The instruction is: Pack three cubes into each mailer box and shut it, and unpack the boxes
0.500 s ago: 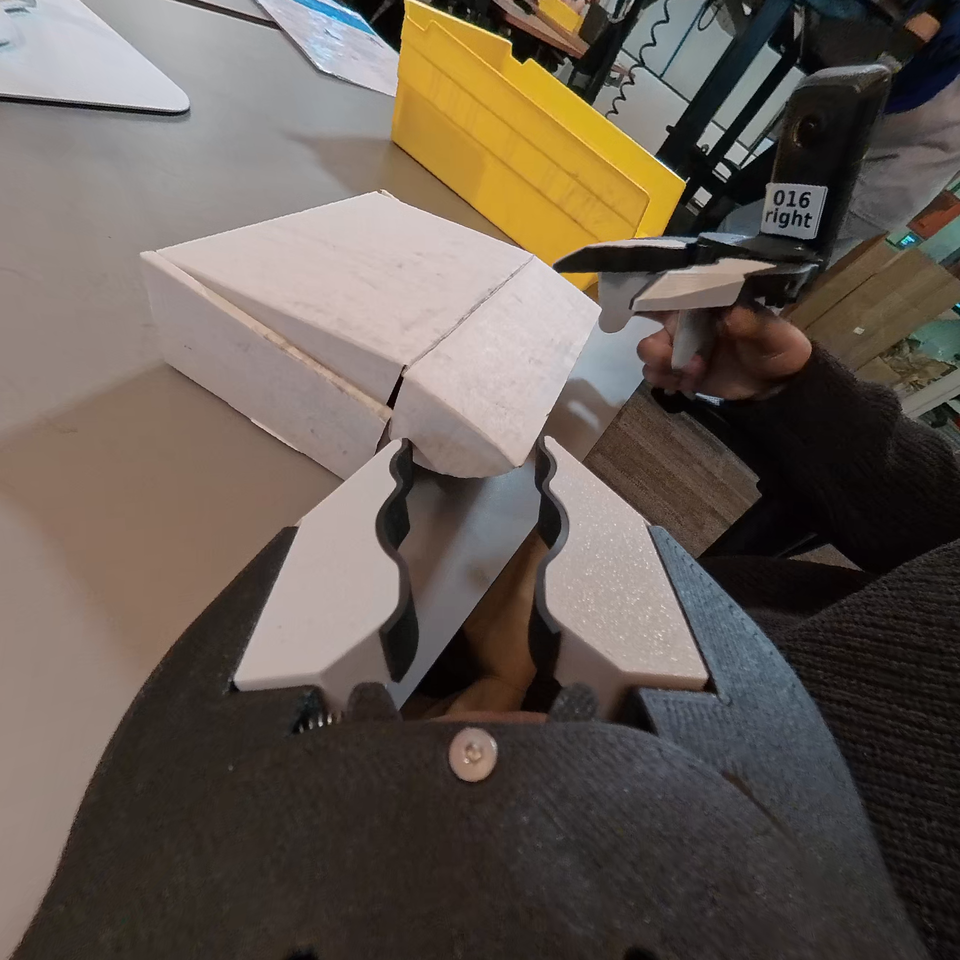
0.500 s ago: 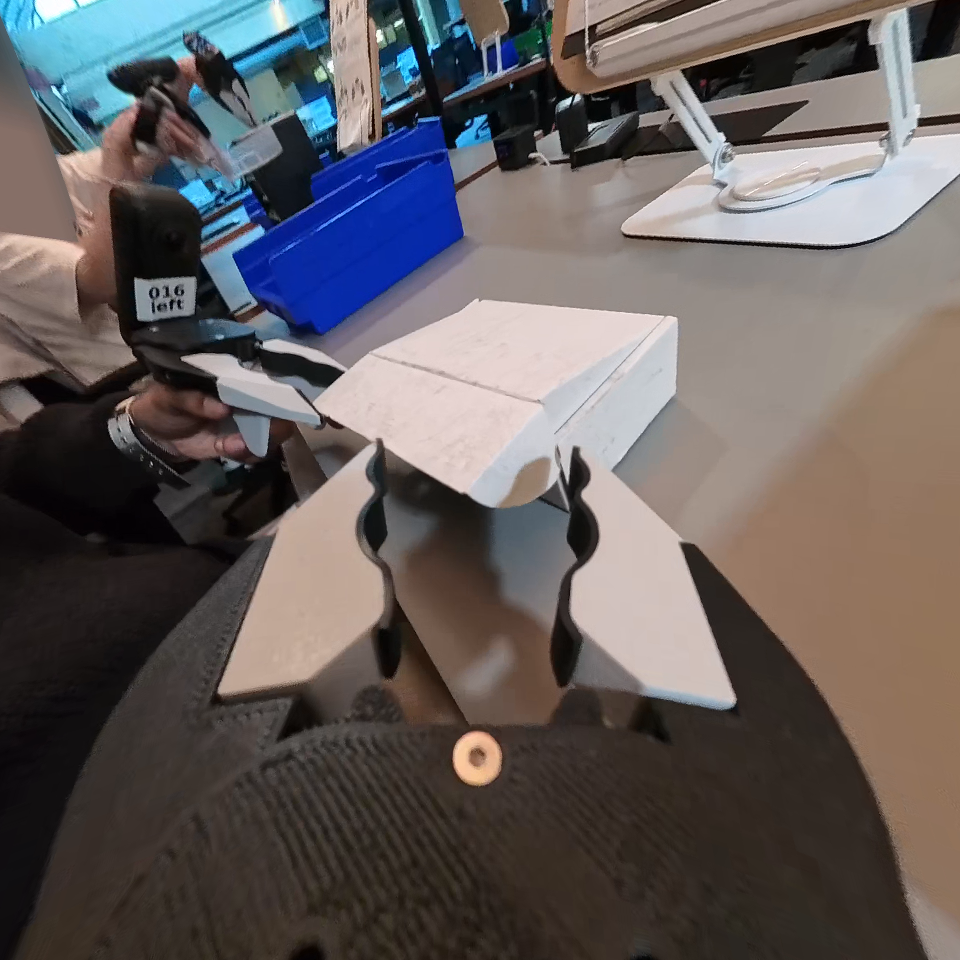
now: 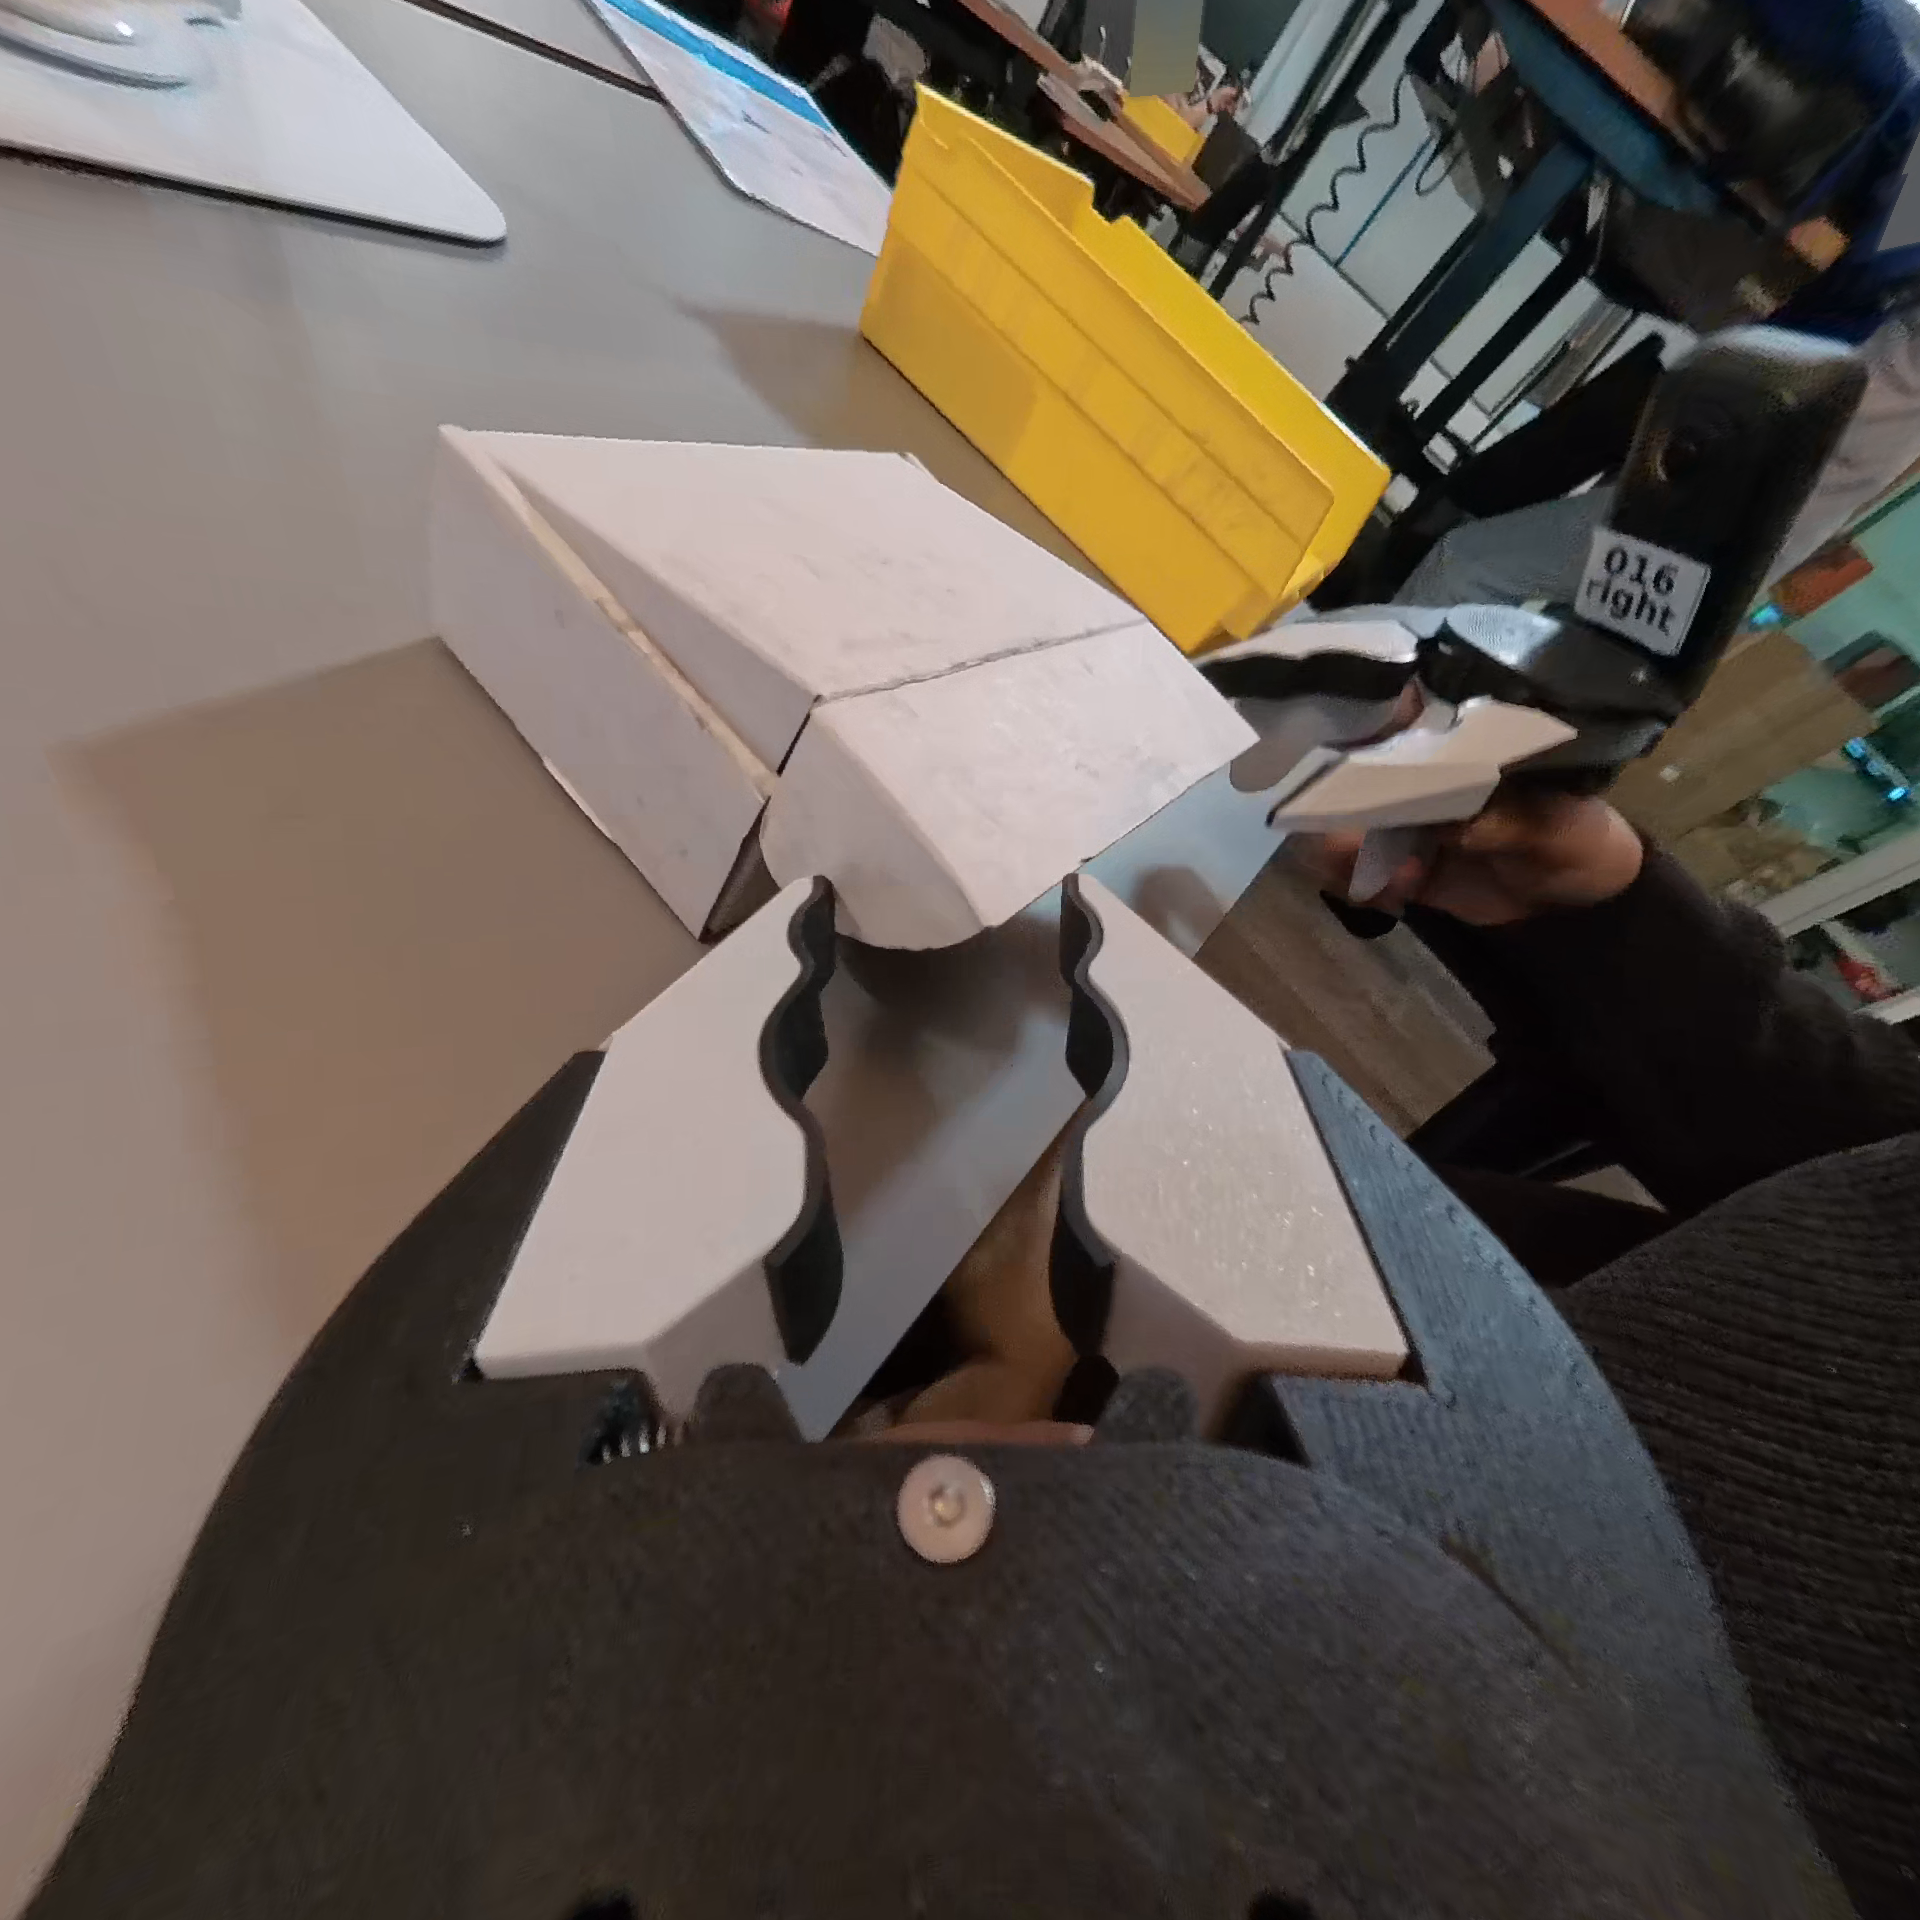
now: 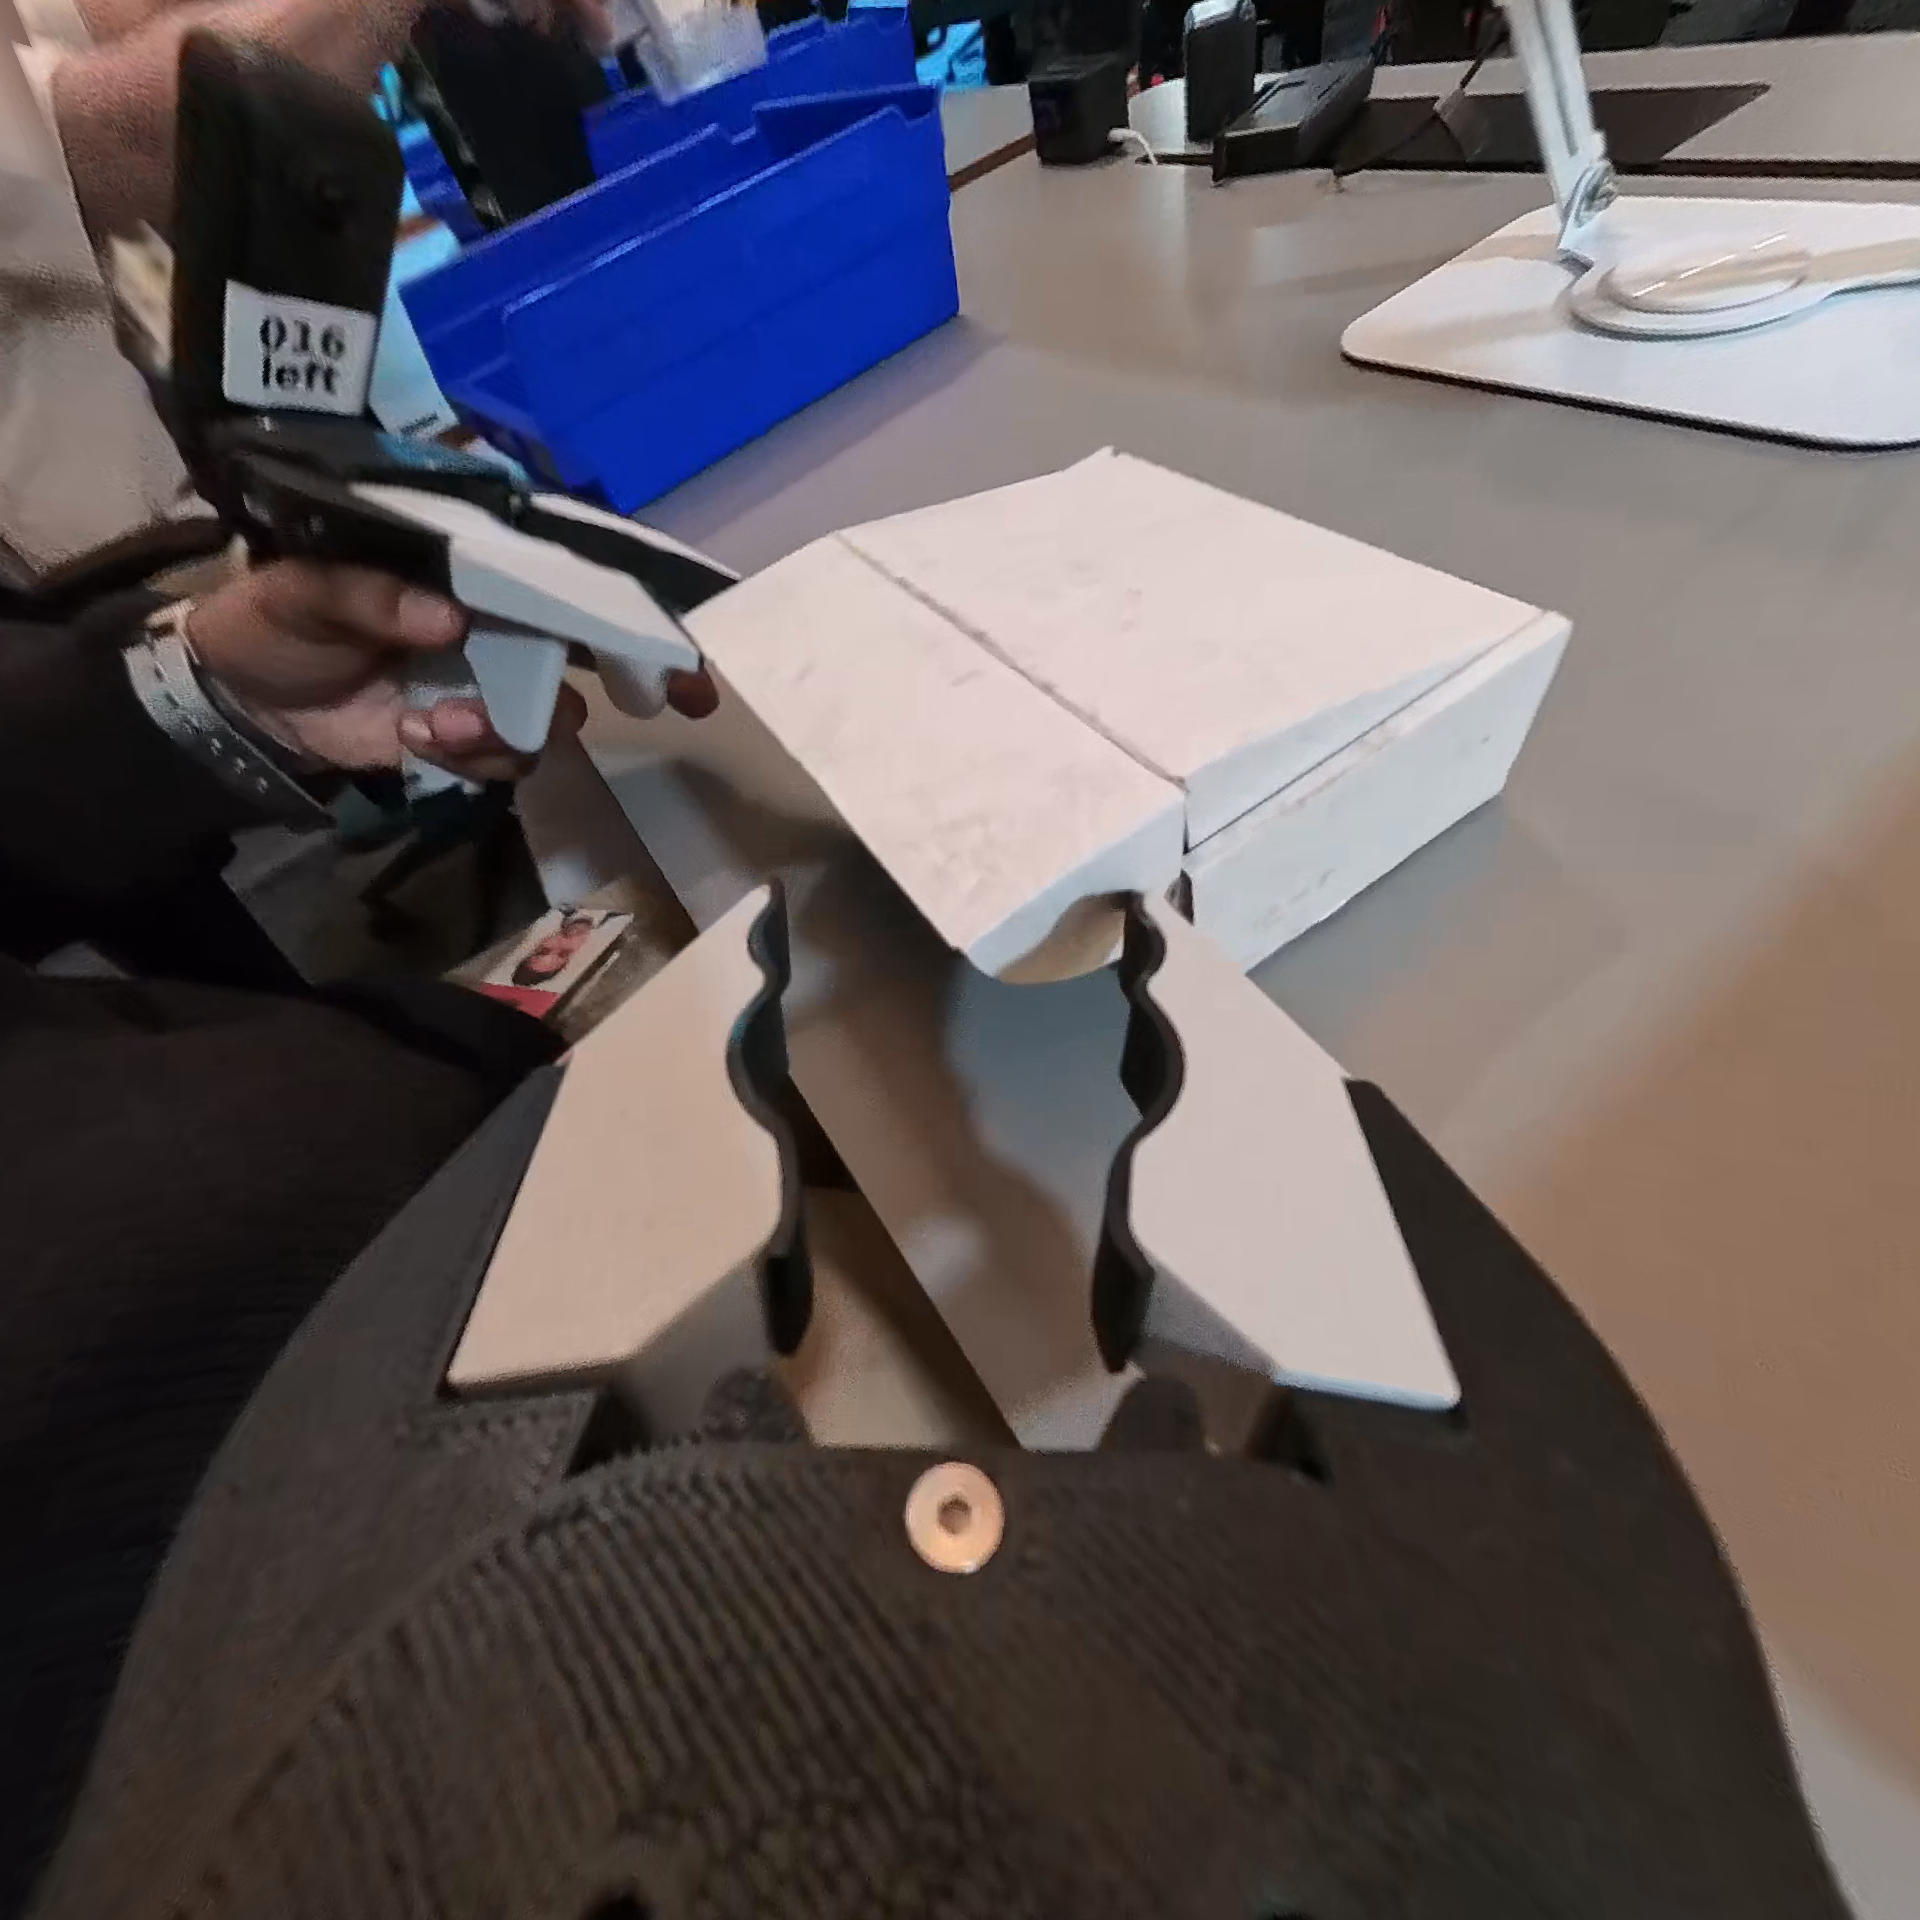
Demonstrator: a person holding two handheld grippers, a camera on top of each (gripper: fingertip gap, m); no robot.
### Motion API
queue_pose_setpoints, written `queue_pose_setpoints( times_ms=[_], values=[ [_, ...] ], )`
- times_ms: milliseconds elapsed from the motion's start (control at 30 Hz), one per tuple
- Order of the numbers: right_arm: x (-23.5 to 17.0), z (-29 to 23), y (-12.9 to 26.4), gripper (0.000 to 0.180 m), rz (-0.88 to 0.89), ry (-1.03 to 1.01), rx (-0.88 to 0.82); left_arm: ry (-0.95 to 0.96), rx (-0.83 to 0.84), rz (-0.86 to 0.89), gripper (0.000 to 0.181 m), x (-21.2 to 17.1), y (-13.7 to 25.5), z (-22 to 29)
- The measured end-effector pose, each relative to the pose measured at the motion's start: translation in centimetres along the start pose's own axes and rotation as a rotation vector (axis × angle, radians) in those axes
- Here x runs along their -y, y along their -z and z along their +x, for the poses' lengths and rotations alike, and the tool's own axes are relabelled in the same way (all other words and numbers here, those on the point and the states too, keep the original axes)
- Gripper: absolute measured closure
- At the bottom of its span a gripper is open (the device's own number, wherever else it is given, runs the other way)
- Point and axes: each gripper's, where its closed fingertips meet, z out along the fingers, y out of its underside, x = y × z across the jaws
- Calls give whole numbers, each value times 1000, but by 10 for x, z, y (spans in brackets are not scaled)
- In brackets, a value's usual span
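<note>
A white mailer box lies on the grey table. Its lid is down at a slant and its front flap sticks out flat toward me. My left gripper is open, with the flap's rounded left corner just above the gap between its tips. My right gripper is open at the flap's other rounded corner. Each gripper also shows in the other's view, at the flap's far side: the right one in the left wrist view, the left one in the right wrist view. No cubes are in view.
A yellow bin stands behind the box on the right side, blue bins on the left side. A white stand base sits at the back. The table's front edge runs just under both grippers.
Both grippers have shifted and tilted a little around the flap's corners. The box, lid and flap stand about as before, and both grippers stay open.
</note>
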Motion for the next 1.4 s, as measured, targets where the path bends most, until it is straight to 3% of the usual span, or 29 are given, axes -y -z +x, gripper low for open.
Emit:
queue_pose_setpoints(
  times_ms=[200,533,800,1200,1400],
  values=[
    [-13,-5,-5,115,-72,108,-49,20,6,9,140,4,-2,-6],
    [-8,-1,-2,117,-28,0,-24,22,2,15,140,4,-5,-6],
    [-8,3,-1,117,-37,37,-49,36,-35,49,139,11,0,-1],
    [22,11,3,116,147,-132,-4,141,-88,80,139,21,-2,-8],
    [12,15,-3,130,85,-118,-52,116,-78,60,140,19,-6,-9]
  ],
)
